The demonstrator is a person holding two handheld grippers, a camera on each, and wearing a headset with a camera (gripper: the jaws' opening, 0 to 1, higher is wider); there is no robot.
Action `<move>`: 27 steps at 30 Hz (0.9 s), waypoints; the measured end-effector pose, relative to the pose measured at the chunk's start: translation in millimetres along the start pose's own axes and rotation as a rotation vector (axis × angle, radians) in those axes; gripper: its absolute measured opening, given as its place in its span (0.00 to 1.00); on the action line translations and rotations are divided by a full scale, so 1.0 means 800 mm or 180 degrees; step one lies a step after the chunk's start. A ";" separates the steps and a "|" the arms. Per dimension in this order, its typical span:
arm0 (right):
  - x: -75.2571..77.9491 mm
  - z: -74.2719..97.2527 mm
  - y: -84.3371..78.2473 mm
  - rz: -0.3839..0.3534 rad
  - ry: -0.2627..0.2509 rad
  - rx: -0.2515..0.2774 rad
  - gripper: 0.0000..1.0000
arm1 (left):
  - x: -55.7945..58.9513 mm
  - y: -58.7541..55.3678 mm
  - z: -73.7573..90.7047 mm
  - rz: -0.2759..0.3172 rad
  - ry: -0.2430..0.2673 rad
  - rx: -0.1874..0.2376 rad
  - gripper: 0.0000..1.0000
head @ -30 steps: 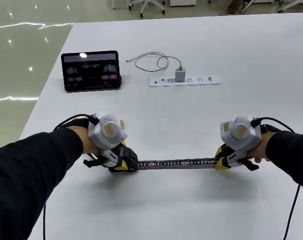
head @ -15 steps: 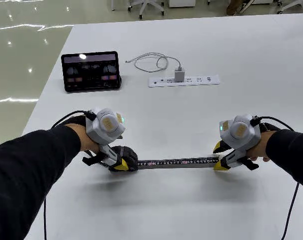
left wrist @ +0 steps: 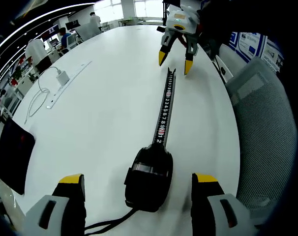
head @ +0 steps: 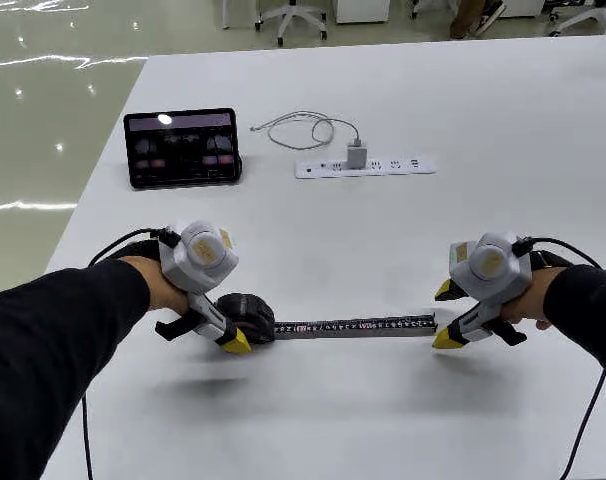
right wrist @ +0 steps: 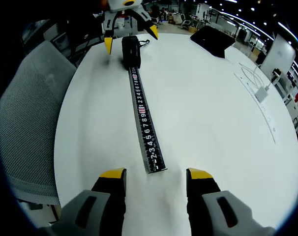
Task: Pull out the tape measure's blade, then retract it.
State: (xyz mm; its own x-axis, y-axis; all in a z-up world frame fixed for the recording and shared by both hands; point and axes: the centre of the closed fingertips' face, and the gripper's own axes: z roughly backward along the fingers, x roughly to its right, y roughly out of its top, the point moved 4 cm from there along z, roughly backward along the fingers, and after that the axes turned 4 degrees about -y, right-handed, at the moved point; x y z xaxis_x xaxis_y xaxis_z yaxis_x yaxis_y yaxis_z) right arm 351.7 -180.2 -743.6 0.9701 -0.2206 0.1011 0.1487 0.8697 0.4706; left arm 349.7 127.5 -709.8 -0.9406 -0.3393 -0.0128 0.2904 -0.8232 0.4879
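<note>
On white table [head: 383, 230], tape measure [head: 245, 315] lies btwn left gripper [left wrist: 138, 178] & right gripper [head: 444, 316], jaws spread.

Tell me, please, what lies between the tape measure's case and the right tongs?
The extended blade lies flat on the table, from the case to just short of the open right tongs, as the head view shows.

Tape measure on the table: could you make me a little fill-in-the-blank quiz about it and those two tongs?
1. The left tongs and the right tongs both stand ____, gripping nothing.
2. The tape measure's case sits on the table between the jaws of the ____ tongs.
3. Its blade lies pulled out flat on the ____ table.

Missing words: open; left; white
</note>
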 end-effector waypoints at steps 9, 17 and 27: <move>-0.005 0.005 0.002 -0.0107 -0.0001 0.0008 0.48 | 0.002 -0.001 0.003 0.0306 0.0021 0.0083 0.97; -0.002 0.007 0.007 -0.0616 -0.0194 0.0141 0.61 | -0.004 0.000 0.006 0.0704 0.0184 0.0326 0.99; -0.006 0.020 0.005 -0.1276 -0.0611 0.0624 0.70 | -0.011 -0.019 0.027 0.1331 0.0567 0.0761 1.00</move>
State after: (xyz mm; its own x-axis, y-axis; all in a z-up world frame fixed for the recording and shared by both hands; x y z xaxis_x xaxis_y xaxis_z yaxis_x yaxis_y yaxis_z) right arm 344.2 -183.1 -728.0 0.7881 -0.6149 0.0292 0.4468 0.6040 0.6600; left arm 349.7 153.0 -698.3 -0.7019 -0.7069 0.0877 0.5673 -0.4803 0.6689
